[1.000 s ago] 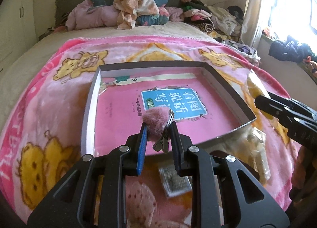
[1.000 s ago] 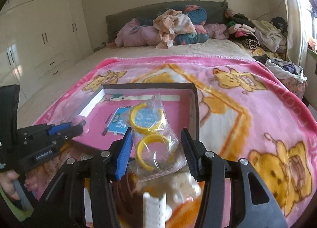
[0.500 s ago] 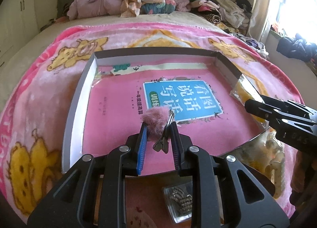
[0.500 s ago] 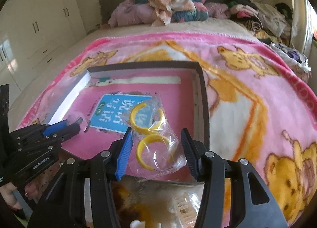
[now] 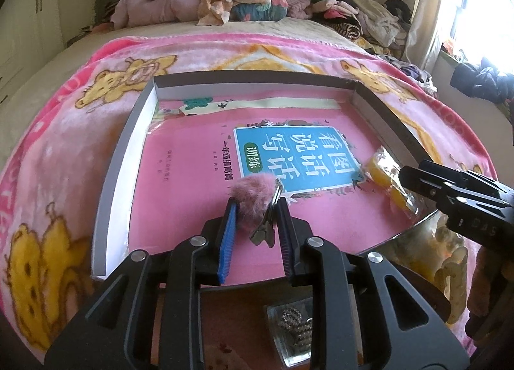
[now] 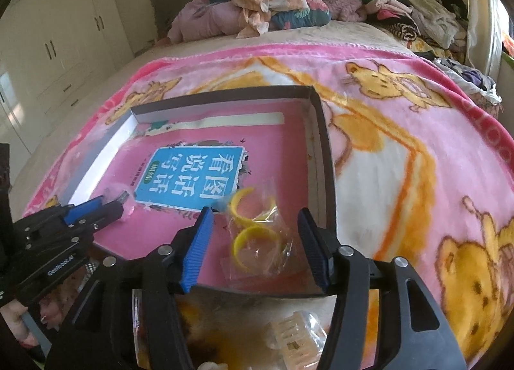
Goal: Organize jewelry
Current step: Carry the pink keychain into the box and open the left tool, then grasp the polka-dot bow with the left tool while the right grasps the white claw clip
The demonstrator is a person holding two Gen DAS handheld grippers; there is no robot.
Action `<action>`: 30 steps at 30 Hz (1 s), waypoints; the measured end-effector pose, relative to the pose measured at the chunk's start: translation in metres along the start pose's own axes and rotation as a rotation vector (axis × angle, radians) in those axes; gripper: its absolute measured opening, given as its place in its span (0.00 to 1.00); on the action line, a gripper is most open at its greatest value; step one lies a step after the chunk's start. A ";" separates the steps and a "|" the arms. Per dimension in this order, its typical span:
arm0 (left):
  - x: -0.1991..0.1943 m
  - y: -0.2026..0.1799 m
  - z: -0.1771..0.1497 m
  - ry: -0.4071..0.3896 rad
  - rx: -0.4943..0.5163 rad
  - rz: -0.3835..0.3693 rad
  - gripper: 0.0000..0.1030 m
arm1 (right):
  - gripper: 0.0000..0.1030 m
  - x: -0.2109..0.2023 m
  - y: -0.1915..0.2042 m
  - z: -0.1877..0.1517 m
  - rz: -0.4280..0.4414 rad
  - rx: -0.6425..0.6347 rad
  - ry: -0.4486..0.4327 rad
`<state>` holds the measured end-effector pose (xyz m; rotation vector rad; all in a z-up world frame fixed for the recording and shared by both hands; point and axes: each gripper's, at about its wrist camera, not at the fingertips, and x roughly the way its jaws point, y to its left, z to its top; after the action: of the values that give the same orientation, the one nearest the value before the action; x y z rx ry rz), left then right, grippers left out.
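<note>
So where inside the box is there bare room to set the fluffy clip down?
Free: the pink book cover between the box's left wall and the blue title panel. Crowded: the right near corner, where the bagged yellow bangles lie.

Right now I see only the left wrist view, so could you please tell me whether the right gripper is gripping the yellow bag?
Observer: No. The right gripper's jaws are opening, and both pads stand clear of the bag lying between them.
Operator: Thank you. What is inside the bag?
Observer: Two yellow bangles. The bag lies flat in the tray, close to its right wall.
</note>
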<state>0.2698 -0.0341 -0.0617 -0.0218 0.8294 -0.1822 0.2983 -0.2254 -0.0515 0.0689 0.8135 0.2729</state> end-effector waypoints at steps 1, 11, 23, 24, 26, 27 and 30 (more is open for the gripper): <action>0.000 0.001 0.000 -0.002 -0.002 -0.001 0.16 | 0.57 -0.004 0.000 -0.001 0.003 0.003 -0.011; -0.020 0.007 -0.004 -0.054 -0.028 0.004 0.41 | 0.71 -0.045 -0.007 -0.011 -0.010 0.018 -0.128; -0.066 0.008 -0.016 -0.160 -0.059 0.012 0.75 | 0.81 -0.086 -0.004 -0.036 -0.042 -0.007 -0.203; -0.069 0.009 -0.017 -0.169 -0.062 0.010 0.78 | 0.81 -0.090 -0.003 -0.038 -0.044 -0.011 -0.208; -0.077 0.009 -0.020 -0.186 -0.064 0.009 0.84 | 0.82 -0.096 0.000 -0.043 -0.044 -0.020 -0.216; -0.081 0.009 -0.022 -0.192 -0.063 0.009 0.85 | 0.83 -0.098 0.001 -0.046 -0.047 -0.023 -0.219; -0.091 0.008 -0.026 -0.212 -0.063 0.009 0.88 | 0.84 -0.106 0.006 -0.053 -0.046 -0.028 -0.227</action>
<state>0.1916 -0.0098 -0.0136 -0.0951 0.6232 -0.1421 0.1892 -0.2506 -0.0124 0.0534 0.5849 0.2285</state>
